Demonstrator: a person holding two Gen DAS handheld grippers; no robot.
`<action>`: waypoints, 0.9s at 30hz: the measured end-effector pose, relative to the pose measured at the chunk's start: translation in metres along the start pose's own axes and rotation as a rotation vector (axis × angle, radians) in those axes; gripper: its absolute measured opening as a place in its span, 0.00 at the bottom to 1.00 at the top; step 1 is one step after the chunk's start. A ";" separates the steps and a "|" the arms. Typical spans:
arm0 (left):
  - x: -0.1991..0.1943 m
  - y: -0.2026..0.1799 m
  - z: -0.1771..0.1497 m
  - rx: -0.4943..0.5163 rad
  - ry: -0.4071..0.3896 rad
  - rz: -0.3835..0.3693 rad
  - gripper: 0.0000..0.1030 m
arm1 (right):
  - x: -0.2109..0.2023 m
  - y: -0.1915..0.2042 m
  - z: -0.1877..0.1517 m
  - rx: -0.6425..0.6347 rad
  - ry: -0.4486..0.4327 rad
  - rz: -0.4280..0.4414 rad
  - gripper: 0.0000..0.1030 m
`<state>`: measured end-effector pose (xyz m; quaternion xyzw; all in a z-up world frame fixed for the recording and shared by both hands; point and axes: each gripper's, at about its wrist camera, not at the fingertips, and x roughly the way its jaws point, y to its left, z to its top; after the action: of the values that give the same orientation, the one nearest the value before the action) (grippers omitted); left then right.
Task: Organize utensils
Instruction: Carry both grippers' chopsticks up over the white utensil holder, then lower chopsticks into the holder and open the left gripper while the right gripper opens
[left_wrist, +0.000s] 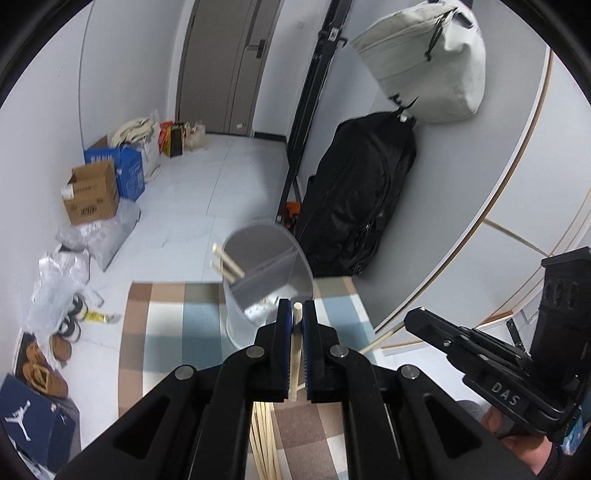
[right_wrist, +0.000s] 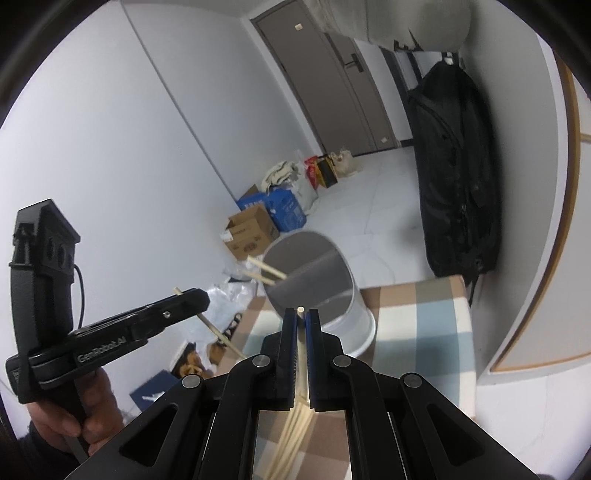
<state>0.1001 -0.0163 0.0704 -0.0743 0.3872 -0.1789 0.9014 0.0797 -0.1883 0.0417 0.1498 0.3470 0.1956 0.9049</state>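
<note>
My left gripper (left_wrist: 295, 311) is shut on a single wooden chopstick (left_wrist: 296, 332), held above the checked cloth (left_wrist: 166, 332). Just beyond it stands a grey divided utensil holder (left_wrist: 266, 266) with two chopsticks (left_wrist: 226, 263) leaning out of its left compartment. My right gripper (right_wrist: 301, 314) is shut on another chopstick (right_wrist: 302, 347), and the holder (right_wrist: 332, 317) sits right ahead of it. Each gripper shows in the other's view: the right one (left_wrist: 415, 318) with its stick (left_wrist: 382, 339) at the right, the left one (right_wrist: 197, 295) with its stick (right_wrist: 218, 332) at the left. Loose chopsticks (right_wrist: 291, 435) lie on the cloth below.
A black bag (left_wrist: 354, 192) leans on the wall behind the holder, with a pale bag (left_wrist: 421, 62) hanging above it. Cardboard boxes (left_wrist: 92, 195), plastic bags (left_wrist: 59, 288) and shoes (left_wrist: 44, 369) crowd the floor at the left. A closed door (left_wrist: 225, 66) is at the back.
</note>
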 end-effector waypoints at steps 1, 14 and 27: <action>-0.002 -0.001 0.004 0.005 -0.007 -0.002 0.01 | -0.001 0.000 0.003 0.000 -0.005 0.000 0.04; -0.018 -0.004 0.062 0.083 -0.083 0.010 0.01 | 0.012 0.014 0.071 -0.040 -0.019 0.026 0.04; 0.001 0.017 0.107 0.122 -0.125 0.054 0.01 | 0.042 0.036 0.138 -0.152 -0.067 0.004 0.04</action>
<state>0.1823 -0.0013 0.1389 -0.0201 0.3204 -0.1730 0.9311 0.1941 -0.1560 0.1309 0.0881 0.3005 0.2181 0.9243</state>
